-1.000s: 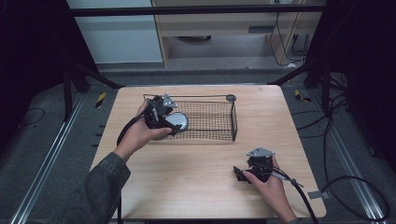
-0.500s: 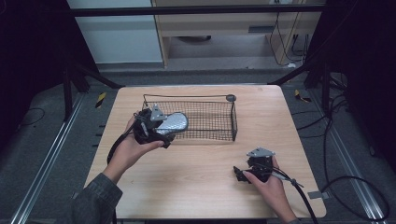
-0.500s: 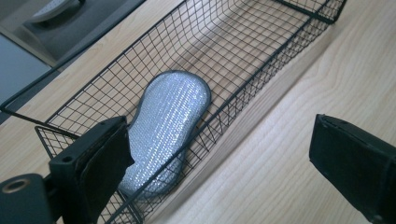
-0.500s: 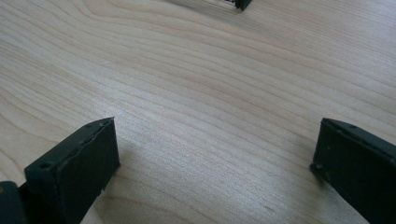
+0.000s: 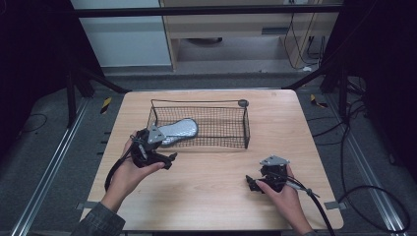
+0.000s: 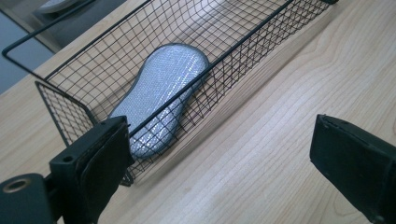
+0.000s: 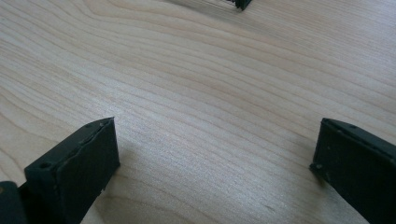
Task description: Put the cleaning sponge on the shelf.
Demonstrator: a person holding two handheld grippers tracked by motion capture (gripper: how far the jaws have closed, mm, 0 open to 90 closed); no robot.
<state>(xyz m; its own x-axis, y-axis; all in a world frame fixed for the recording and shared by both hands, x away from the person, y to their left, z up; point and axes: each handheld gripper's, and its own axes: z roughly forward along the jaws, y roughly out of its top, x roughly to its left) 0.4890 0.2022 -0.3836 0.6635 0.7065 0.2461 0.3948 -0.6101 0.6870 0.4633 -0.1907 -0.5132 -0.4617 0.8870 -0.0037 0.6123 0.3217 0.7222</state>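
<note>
Silver sponge [image 6: 161,93] in wire basket [image 6: 261,32] — beyond gaping left claw [image 6: 219,163]

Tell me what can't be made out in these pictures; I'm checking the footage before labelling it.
- Silver pad in the wire basket: in the high view its near end is covered by the left gripper; in the left gripper view a jaw covers that end.
- Wire basket: cut off by the top edge in both gripper views.
- Right gripper: the person's hand hides its underside in the high view.
</note>
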